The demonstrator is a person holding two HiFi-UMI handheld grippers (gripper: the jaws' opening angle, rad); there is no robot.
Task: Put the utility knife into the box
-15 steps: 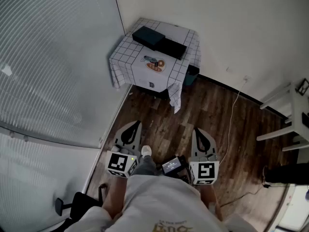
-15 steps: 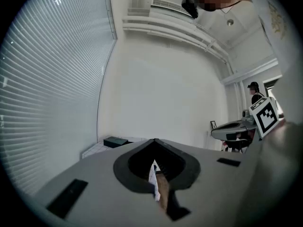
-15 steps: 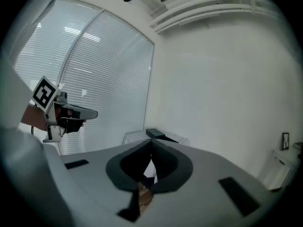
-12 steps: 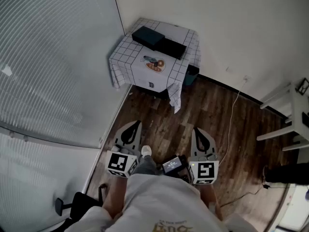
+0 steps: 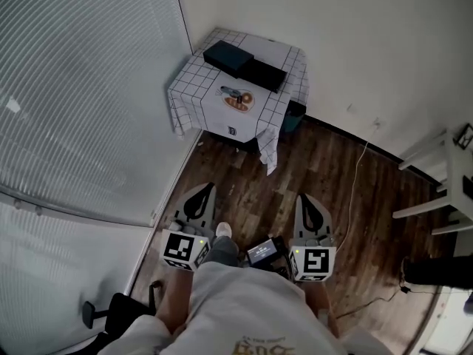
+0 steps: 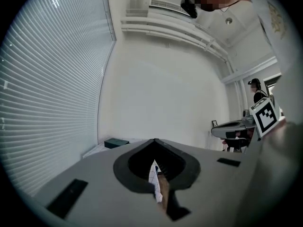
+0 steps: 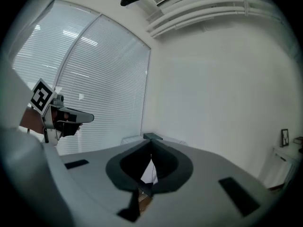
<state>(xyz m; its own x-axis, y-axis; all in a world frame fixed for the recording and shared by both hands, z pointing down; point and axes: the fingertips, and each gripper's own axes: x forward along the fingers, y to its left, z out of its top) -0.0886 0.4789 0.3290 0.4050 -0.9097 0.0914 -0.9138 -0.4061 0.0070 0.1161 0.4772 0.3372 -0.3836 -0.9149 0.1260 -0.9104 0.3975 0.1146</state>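
A small table under a checked cloth (image 5: 214, 109) stands in the room's corner, far ahead of me. On it lie a black box (image 5: 228, 56), a flat black lid (image 5: 264, 73) beside it, and the utility knife (image 5: 236, 95) resting on an orange patch near the front edge. My left gripper (image 5: 201, 191) and right gripper (image 5: 305, 200) are held close to my body over the wooden floor, both shut and empty. The left gripper (image 6: 155, 141) points level at the table, where the box (image 6: 116, 143) shows. Past the right gripper (image 7: 151, 144) the box (image 7: 152, 136) is also seen.
Window blinds (image 5: 81, 95) run along the left and a white wall behind the table. A dark bin (image 5: 293, 114) stands by the table's right side. A white cable (image 5: 355, 183) crosses the floor, white furniture (image 5: 432, 202) is at right, and a chair base (image 5: 111, 316) at lower left.
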